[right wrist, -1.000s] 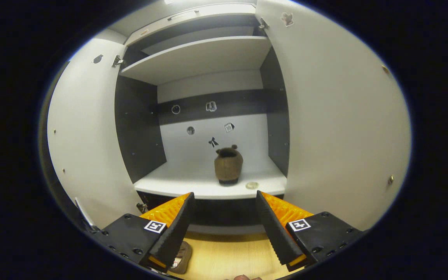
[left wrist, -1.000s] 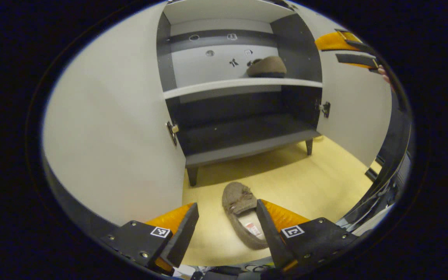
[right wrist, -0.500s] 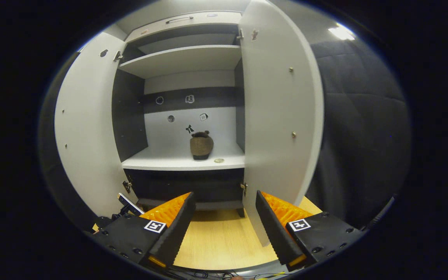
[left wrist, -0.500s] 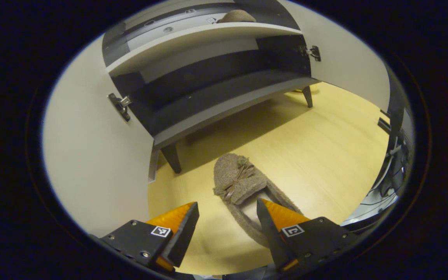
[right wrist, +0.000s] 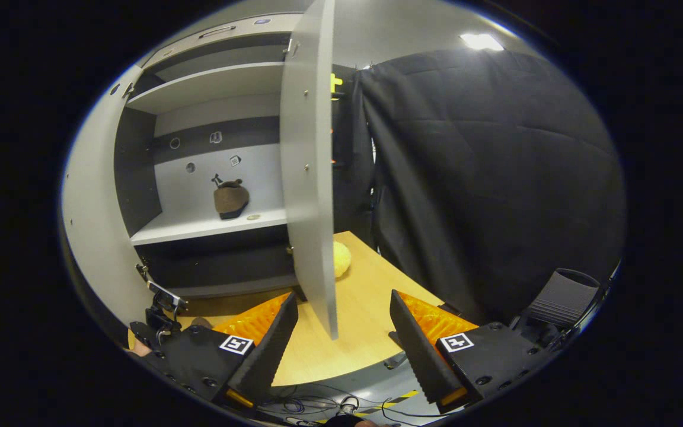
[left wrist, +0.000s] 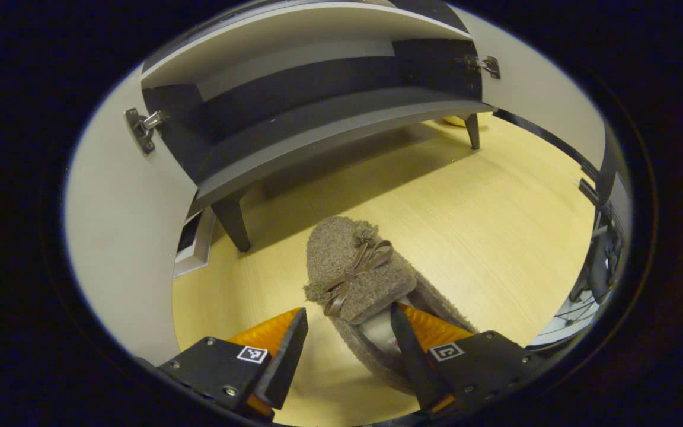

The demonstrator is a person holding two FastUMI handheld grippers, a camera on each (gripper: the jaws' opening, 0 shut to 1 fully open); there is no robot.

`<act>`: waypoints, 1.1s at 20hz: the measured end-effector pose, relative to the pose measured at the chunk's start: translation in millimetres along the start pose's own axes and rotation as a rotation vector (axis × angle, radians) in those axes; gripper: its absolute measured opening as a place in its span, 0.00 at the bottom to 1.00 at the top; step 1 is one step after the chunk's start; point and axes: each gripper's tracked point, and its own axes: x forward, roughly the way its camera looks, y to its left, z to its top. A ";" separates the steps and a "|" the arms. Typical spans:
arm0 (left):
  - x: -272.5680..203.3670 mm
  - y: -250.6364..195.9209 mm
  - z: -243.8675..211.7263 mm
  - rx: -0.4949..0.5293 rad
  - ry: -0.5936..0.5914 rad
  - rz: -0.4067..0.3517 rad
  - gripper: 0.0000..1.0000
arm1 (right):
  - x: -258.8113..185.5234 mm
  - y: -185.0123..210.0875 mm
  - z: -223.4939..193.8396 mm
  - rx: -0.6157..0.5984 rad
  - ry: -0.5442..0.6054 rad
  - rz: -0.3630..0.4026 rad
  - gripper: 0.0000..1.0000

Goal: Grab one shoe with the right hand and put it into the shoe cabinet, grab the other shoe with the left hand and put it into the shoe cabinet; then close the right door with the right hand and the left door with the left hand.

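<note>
The shoe cabinet (right wrist: 199, 178) is standing with both doors swung open, one brown shoe (right wrist: 230, 199) sitting on its white middle shelf (right wrist: 199, 224) — the lower compartment is lying in shadow. The other shoe (left wrist: 365, 284) is resting on the wooden floor (left wrist: 484, 225). The left gripper (left wrist: 344, 344) is gaping wide around its heel, one finger inside the opening. The right gripper (right wrist: 341, 338) is hanging wide too — gripping nothing.

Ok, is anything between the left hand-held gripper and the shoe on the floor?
Nothing visible. The left hand-held gripper is open just over the shoe, one finger already in its opening, bare floor around it.
</note>
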 end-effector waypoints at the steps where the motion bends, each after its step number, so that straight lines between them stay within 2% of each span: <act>1: 2.0 -6.3 -4.6 -0.018 0.018 -0.020 0.92 | 0.1 -12.9 4.9 0.006 -0.015 -0.026 0.98; 3: 2.8 -9.5 -5.9 -0.024 0.044 -0.003 0.63 | 4.0 -39.1 11.7 0.028 -0.026 -0.079 0.98; 4: 4.7 -13.0 -5.4 -0.012 0.048 -0.002 0.61 | 5.7 -50.9 16.0 0.041 -0.036 -0.097 0.98; 6: 0.2 -11.1 -6.4 0.019 0.087 0.057 0.43 | 14.6 -73.5 22.5 0.051 -0.057 -0.136 0.98; 7: -0.6 -6.0 -0.5 0.064 0.073 0.101 0.43 | 19.8 -84.4 24.3 0.055 -0.059 -0.153 0.98; 8: 3.8 1.1 -0.5 0.075 0.062 0.150 0.27 | 27.3 -91.0 30.2 0.066 -0.065 -0.158 0.98; 9: 8.0 -2.5 -6.1 0.038 0.088 0.144 0.12 | 35.4 -93.9 38.2 0.076 -0.078 -0.153 0.98; 11: 5.7 2.2 -6.3 -0.030 0.090 0.163 0.04 | 52.9 -104.4 50.6 0.074 -0.108 -0.148 0.98; 16: 0.0 -9.3 14.4 -0.283 0.056 0.039 0.02 | 82.4 -131.2 71.7 0.079 -0.149 -0.114 0.98; 18: 1.1 -8.0 14.3 -0.320 0.050 0.044 0.02 | 102.1 -138.9 74.9 0.095 -0.152 -0.089 0.98; 19: 1.3 -9.4 13.4 -0.329 0.046 0.055 0.08 | 110.1 -142.9 76.4 0.101 -0.156 -0.073 0.98; 20: 1.2 -9.4 12.6 -0.340 0.037 0.068 0.02 | 118.5 -146.2 78.5 0.103 -0.165 -0.057 0.98; 22: 2.9 -12.9 11.4 -0.366 0.027 0.084 0.01 | 133.8 -152.2 79.9 0.095 -0.185 -0.034 0.98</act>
